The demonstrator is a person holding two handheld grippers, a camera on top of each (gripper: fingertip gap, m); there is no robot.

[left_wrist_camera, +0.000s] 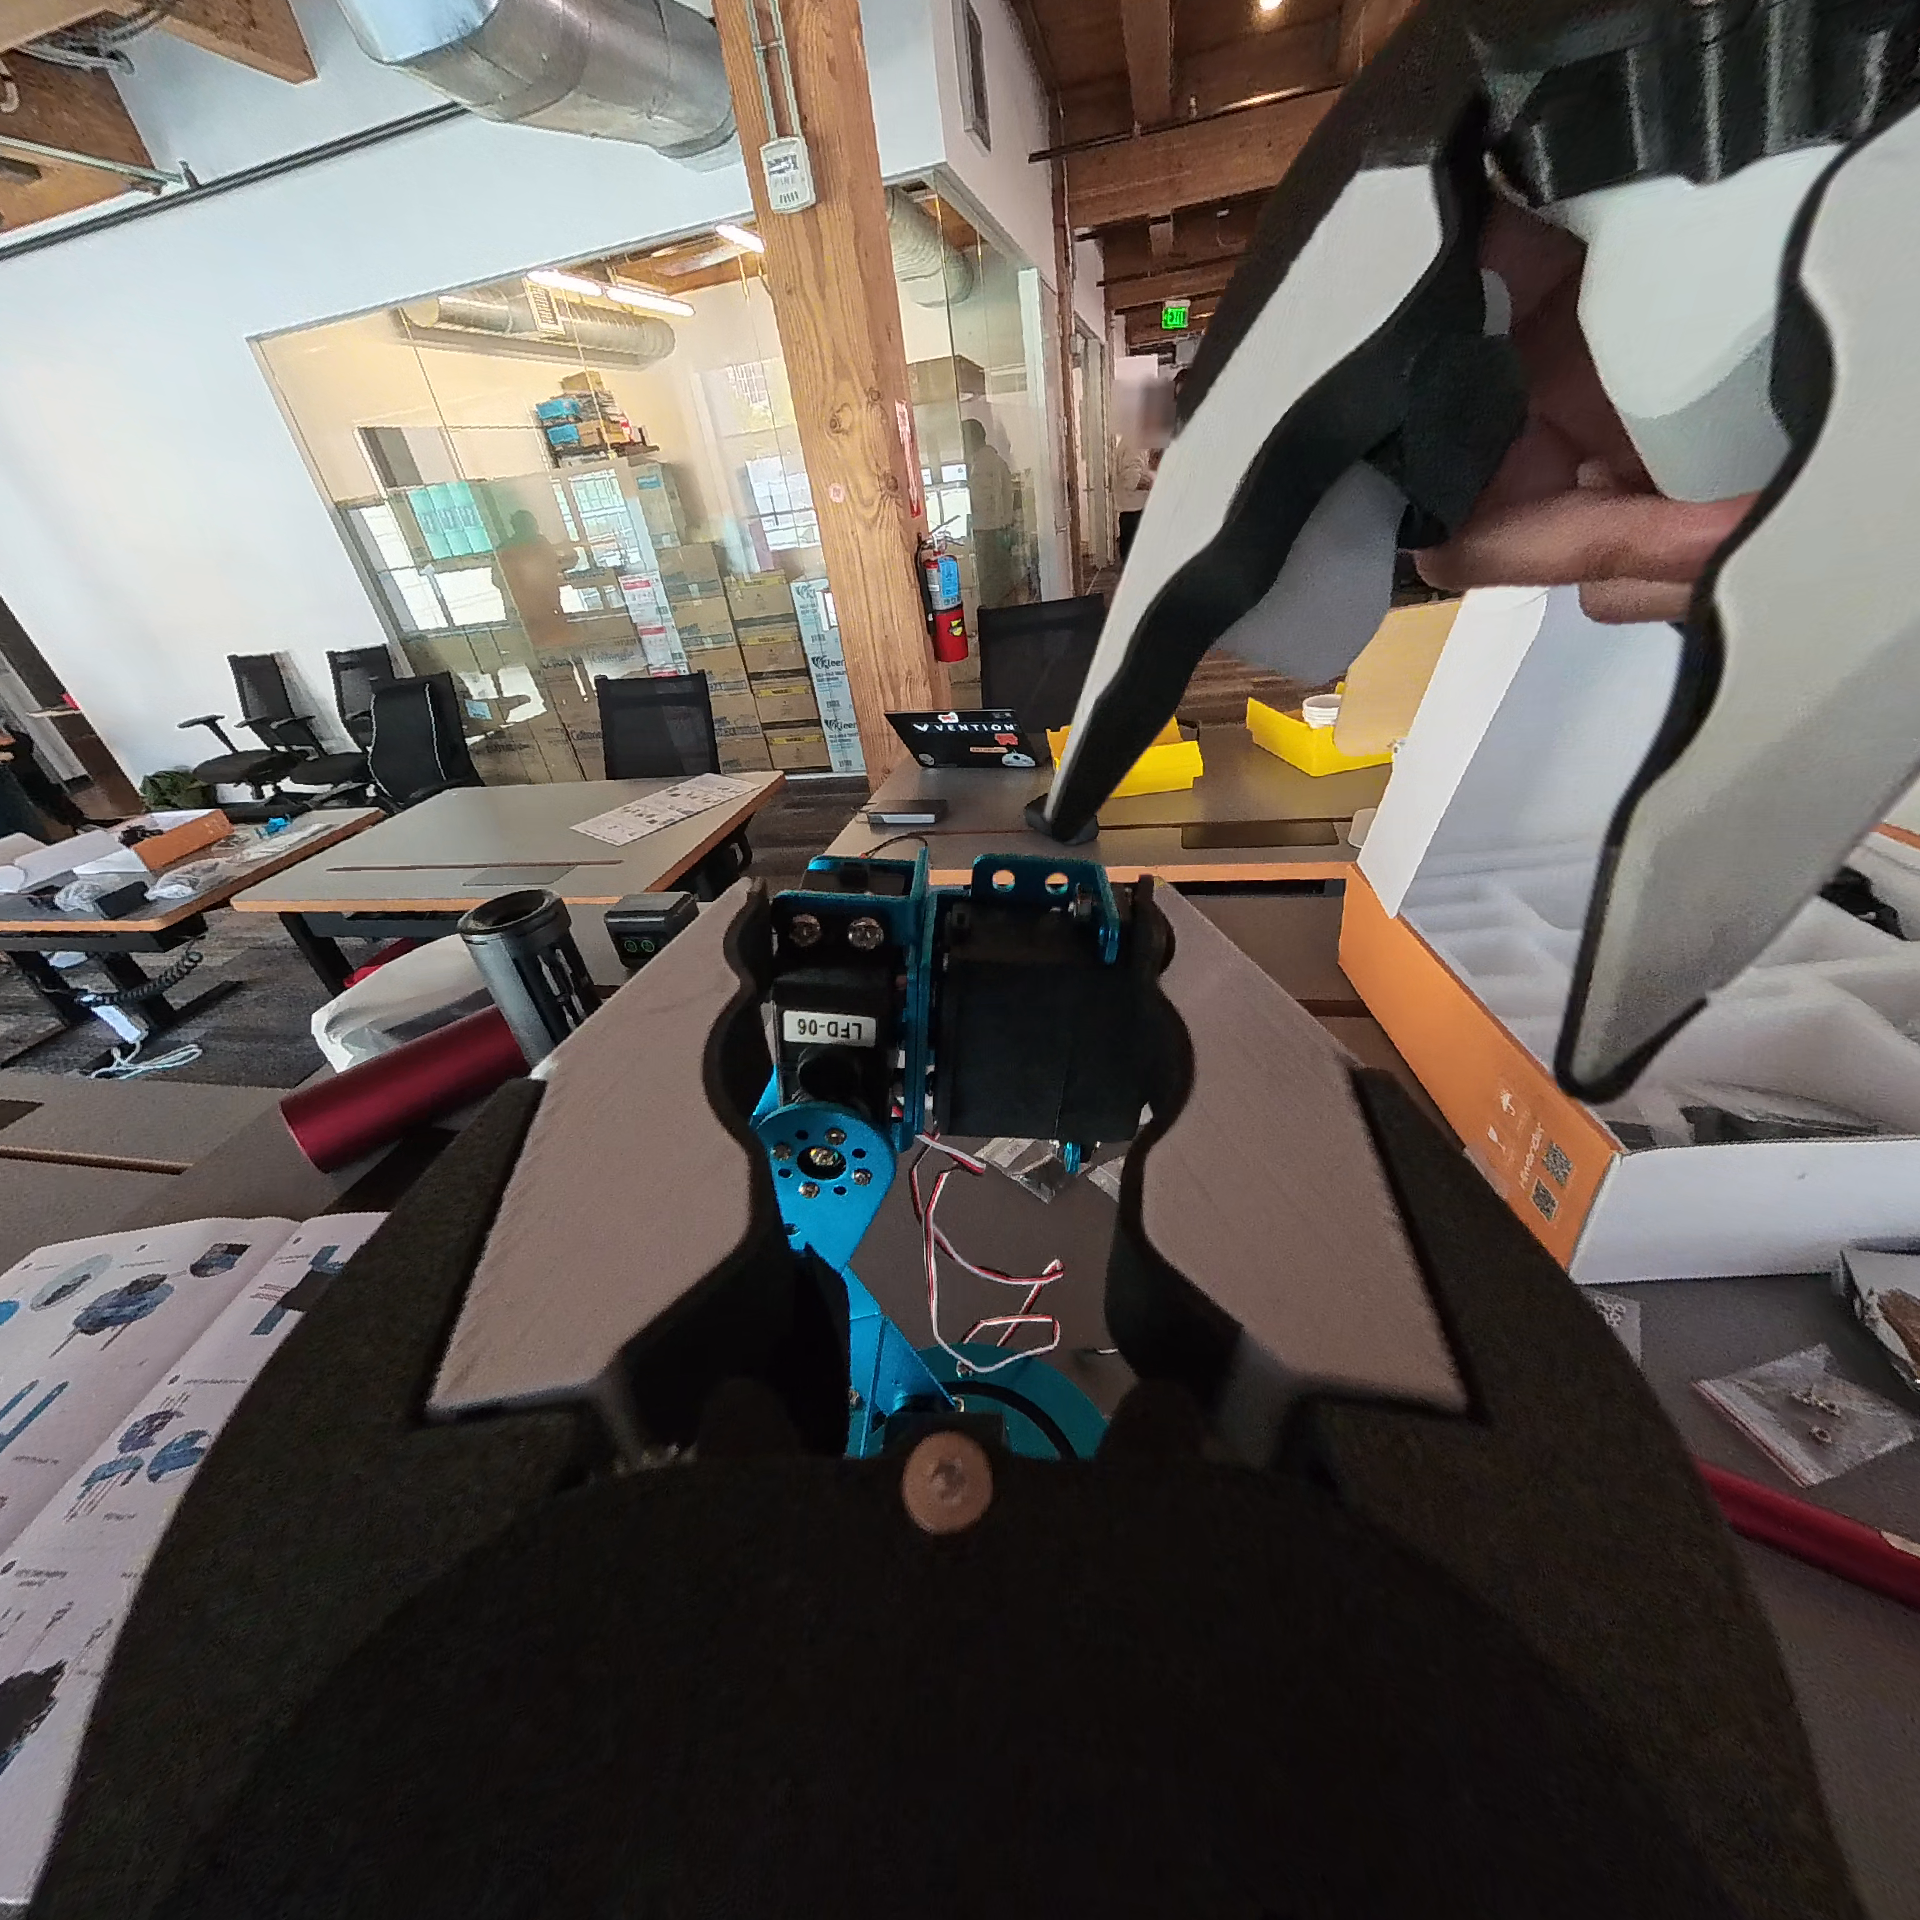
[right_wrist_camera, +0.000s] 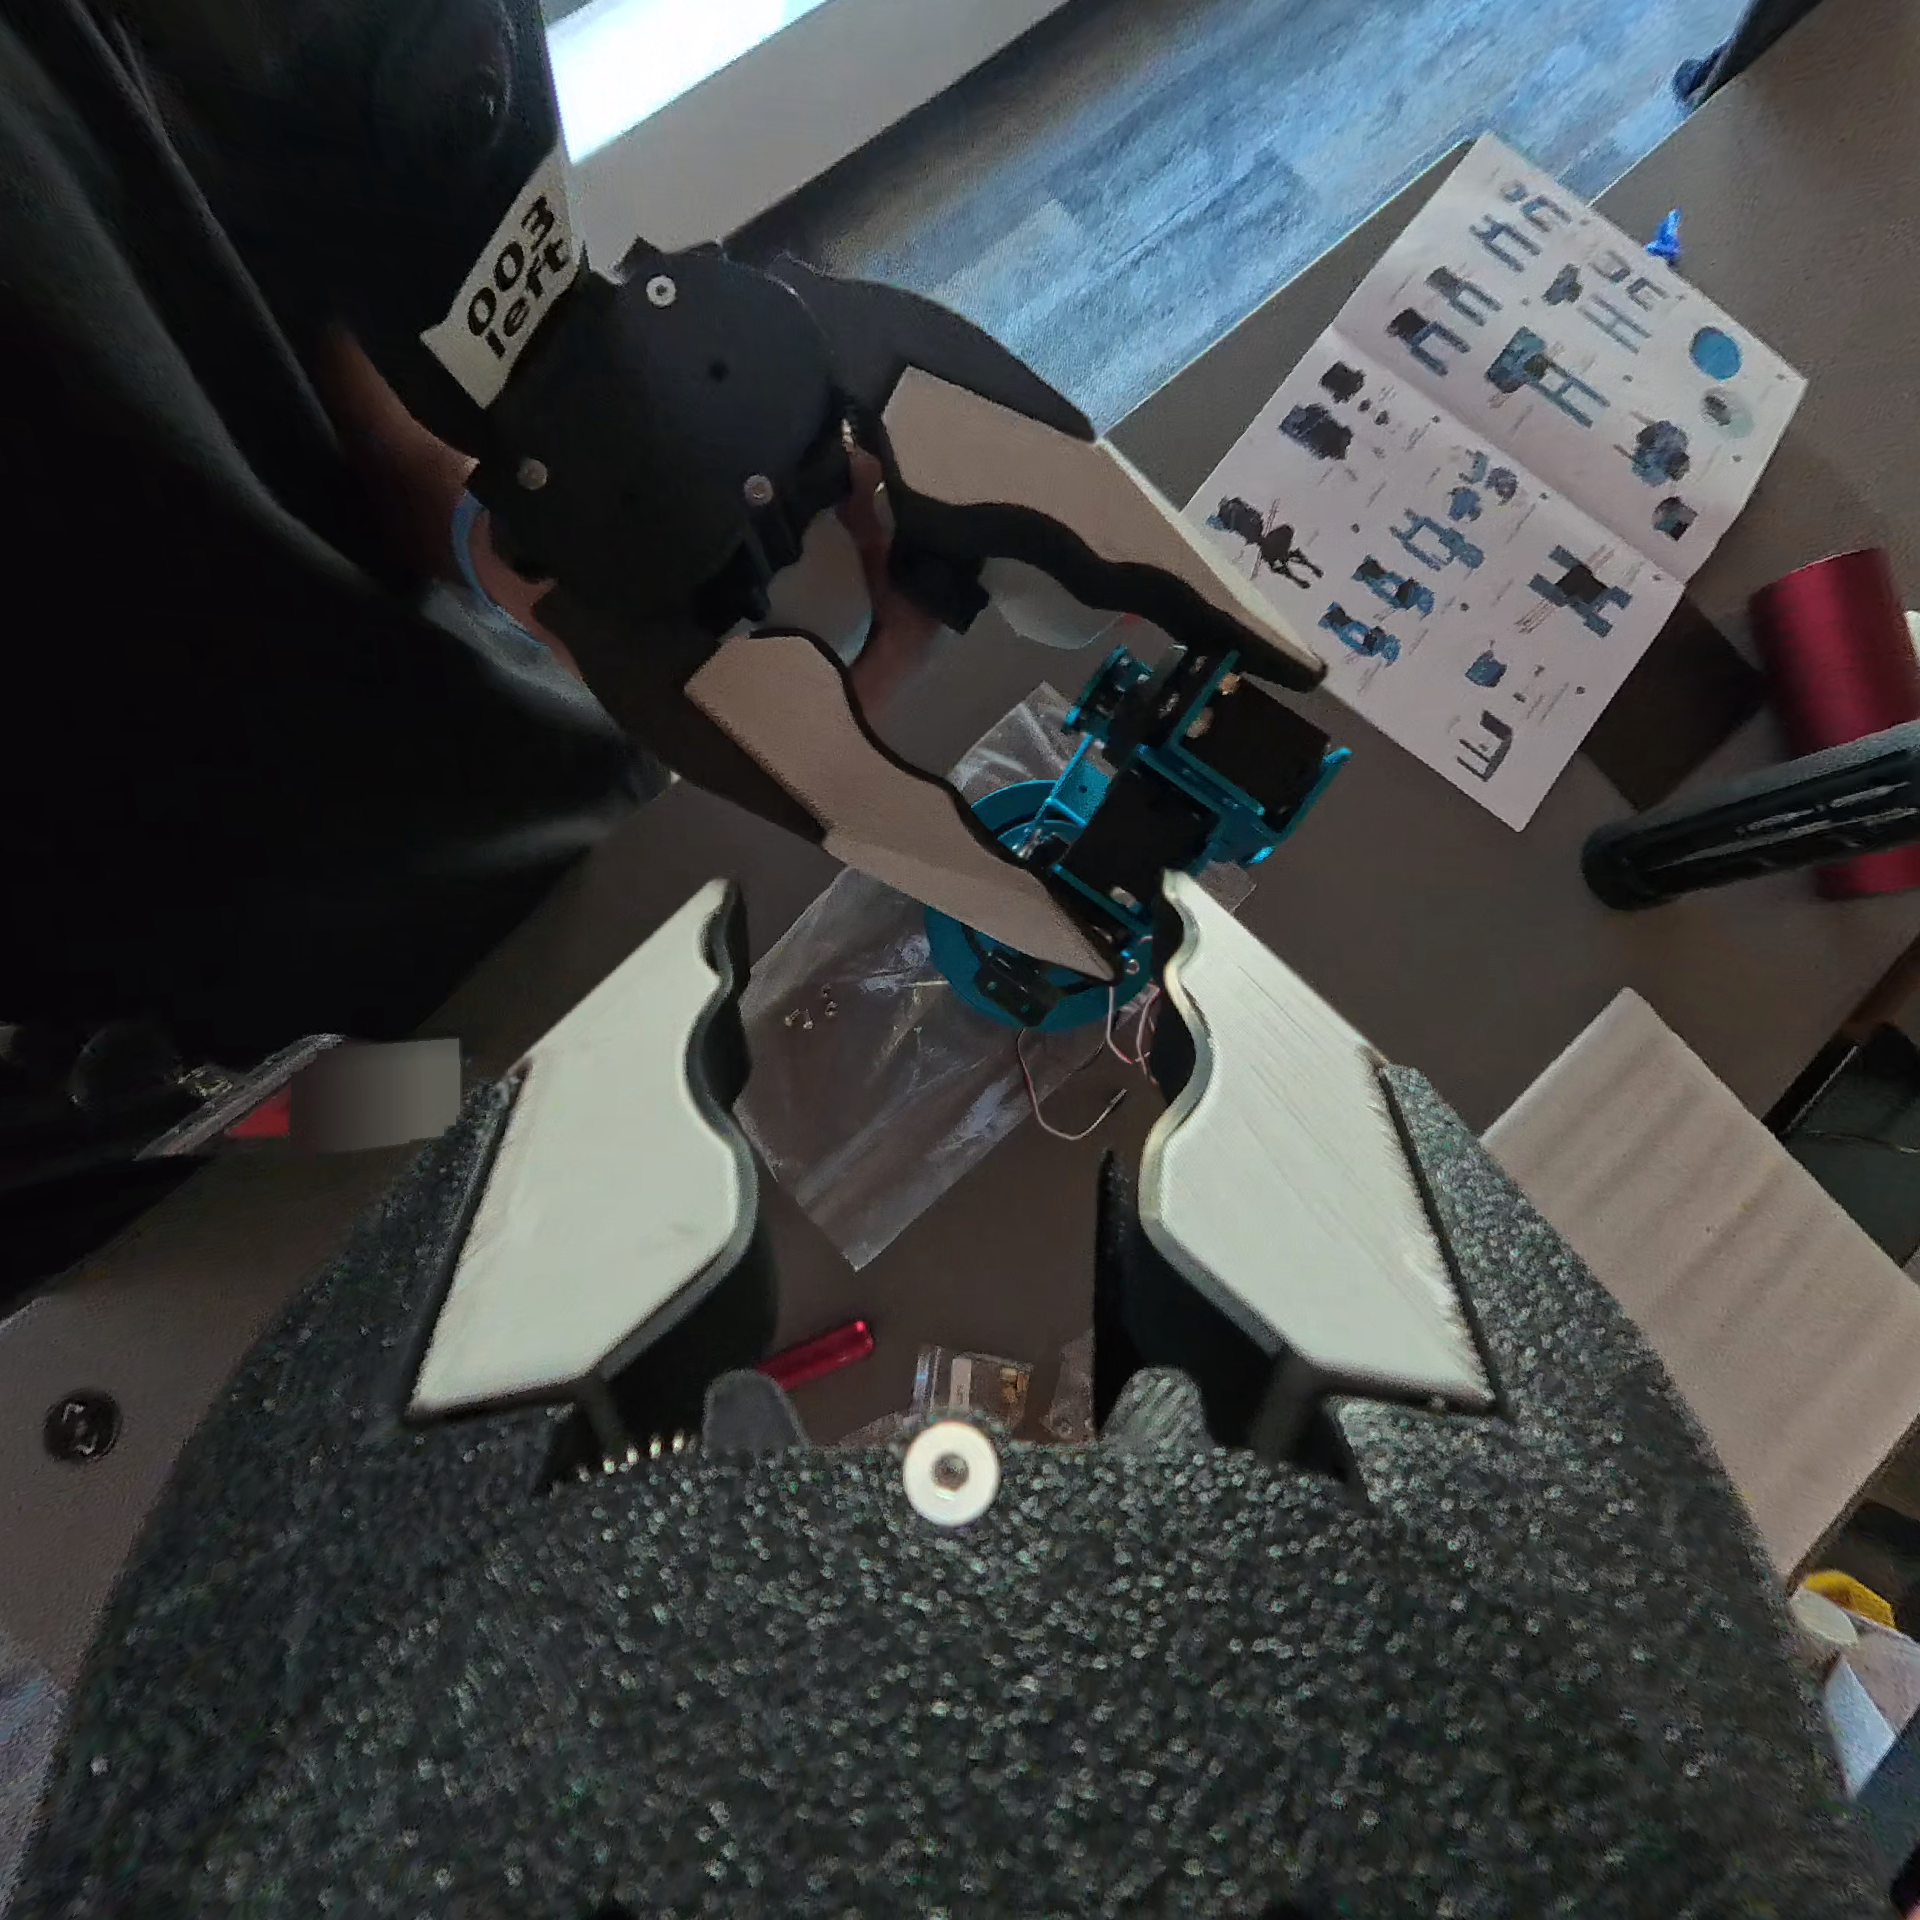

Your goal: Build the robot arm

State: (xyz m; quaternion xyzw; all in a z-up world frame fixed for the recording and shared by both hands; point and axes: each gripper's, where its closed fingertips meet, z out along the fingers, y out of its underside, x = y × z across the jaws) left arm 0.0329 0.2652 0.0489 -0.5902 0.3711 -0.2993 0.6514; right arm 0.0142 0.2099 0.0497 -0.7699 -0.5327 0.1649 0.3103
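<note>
The left gripper (left_wrist_camera: pixel 951 977), with smooth grey wavy-edged fingers on a gritty black body, pinches the black servo blocks of a blue anodised metal robot arm (left_wrist_camera: pixel 831 1153) standing on its round base on the grey table (left_wrist_camera: pixel 1714 1340). Above it the right gripper (right_wrist_camera: pixel 951 935) hangs spread and empty, its right fingertip just beside the arm. Farther off lie a clear plastic bag (right_wrist_camera: pixel 883 1081), a folded instruction sheet (right_wrist_camera: pixel 1507 468) and a red metal tube (right_wrist_camera: pixel 1839 717).

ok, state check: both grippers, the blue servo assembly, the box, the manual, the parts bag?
left gripper: fingers shut on blue servo assembly
right gripper: open, empty
blue servo assembly: upright on the table, wires loose
orange-and-white box: lid open
instruction sheet: unfolded, flat
clear parts bag: flat under the assembly
</note>
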